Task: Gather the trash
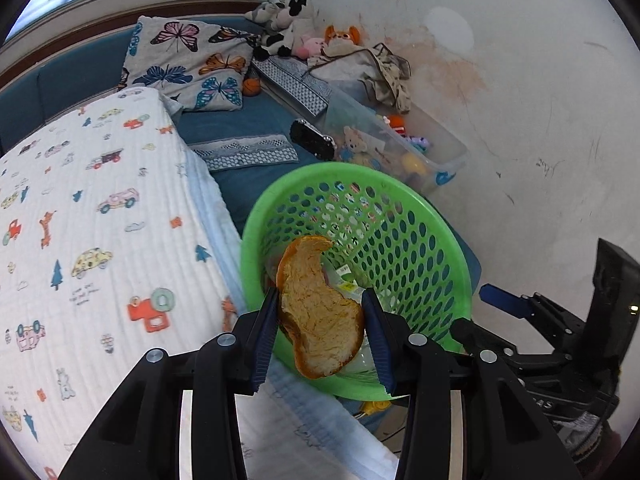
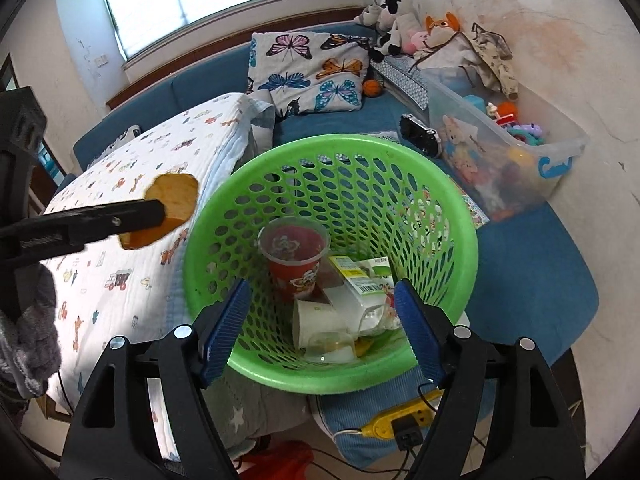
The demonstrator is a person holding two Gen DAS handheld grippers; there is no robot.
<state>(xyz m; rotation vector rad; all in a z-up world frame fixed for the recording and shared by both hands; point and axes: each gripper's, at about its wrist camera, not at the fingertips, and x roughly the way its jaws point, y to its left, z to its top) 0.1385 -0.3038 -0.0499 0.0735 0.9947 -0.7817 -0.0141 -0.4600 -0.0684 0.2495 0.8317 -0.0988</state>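
A: Two tongs work over one green basket (image 2: 460,216) on a blue couch. The left tongs (image 1: 320,312) pinch a bitten slice of bread (image 1: 320,320) between their blue pads, crust edge outward.

B: Where is the bread against the basket?

A: In the left wrist view it hangs in front of the basket's near rim, overlapping the opening. In the right wrist view the bread (image 2: 172,208) sits left of the basket, outside the rim, over a quilt (image 2: 132,280) printed with cars.

B: And the right tongs?

A: The right tongs (image 2: 320,328) stand spread at the basket's near rim, one pad to each side of the opening, nothing pressed between them.

B: What lies inside the basket?

A: A red cup (image 2: 296,260) stands upright near the middle. Beside it, toward the right wall, lies a clear packet with a green label (image 2: 360,276). A white paper cup (image 2: 320,320) lies on its side at the bottom, nearer the rim.

B: And around the basket?

A: Behind it, a butterfly pillow (image 2: 312,72). To its right, a clear bin of toys (image 2: 500,148) against the wall, with plush animals (image 2: 400,20) piled at its far end. Below the basket's near rim, a yellow power strip (image 2: 396,420).
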